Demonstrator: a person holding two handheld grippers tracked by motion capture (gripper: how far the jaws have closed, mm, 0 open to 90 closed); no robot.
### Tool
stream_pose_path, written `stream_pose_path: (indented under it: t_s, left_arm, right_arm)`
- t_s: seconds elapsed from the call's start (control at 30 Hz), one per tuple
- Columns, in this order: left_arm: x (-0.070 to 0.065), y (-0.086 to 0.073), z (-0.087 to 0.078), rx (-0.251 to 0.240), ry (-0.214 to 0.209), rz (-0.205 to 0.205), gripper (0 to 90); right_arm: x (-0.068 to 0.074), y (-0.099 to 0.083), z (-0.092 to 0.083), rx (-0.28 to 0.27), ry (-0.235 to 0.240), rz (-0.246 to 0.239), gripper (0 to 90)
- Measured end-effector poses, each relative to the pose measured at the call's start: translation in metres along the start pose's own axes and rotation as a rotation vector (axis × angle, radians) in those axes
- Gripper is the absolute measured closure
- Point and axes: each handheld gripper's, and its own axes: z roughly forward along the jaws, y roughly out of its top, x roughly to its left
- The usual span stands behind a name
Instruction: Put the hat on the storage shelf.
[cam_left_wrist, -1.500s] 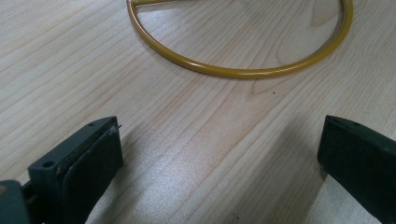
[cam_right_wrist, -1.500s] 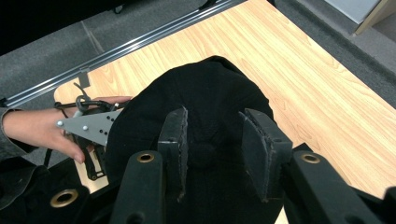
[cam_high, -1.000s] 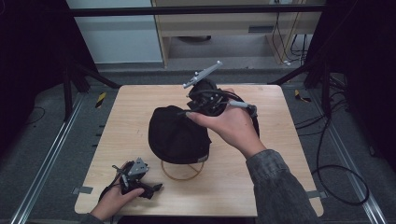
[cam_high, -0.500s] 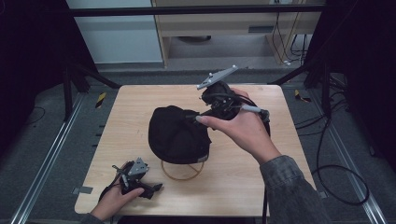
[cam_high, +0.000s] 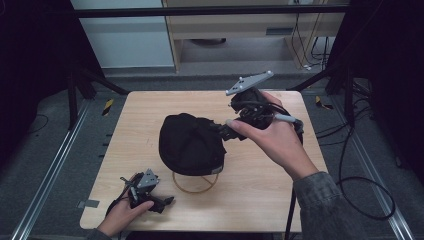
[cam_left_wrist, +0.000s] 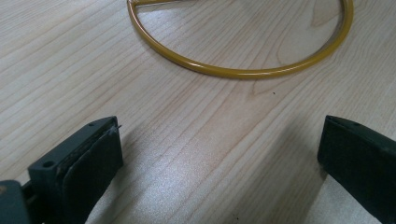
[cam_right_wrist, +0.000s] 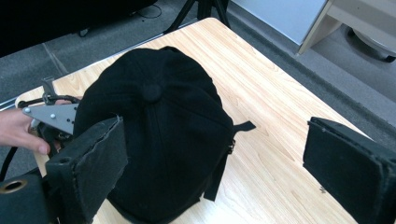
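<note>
grey mottled sleeve (cam_high: 320, 200), black hand-held gripper (cam_high: 225, 131) — grey three-cornered screwed plate, black trailing cable

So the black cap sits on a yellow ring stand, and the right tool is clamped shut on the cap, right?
Not quite. The black cap does sit on the yellow ring stand, but the right tool is open: its jaws have just been opening, and the right gripper view shows them wide apart, not pressing on the cap.

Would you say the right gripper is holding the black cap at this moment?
No, the right gripper has its jaws wide apart, clear of the black cap.
</note>
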Motion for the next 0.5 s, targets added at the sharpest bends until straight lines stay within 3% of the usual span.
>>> stream_pose_path:
  t_s: [0.5]
  left_arm:
    - [0.000, 0.000, 0.000, 0.001, -0.001, 0.001, 0.0]
  right_arm:
    - [-0.015, -0.023, -0.023, -0.010, -0.054, 0.028, 5.4]
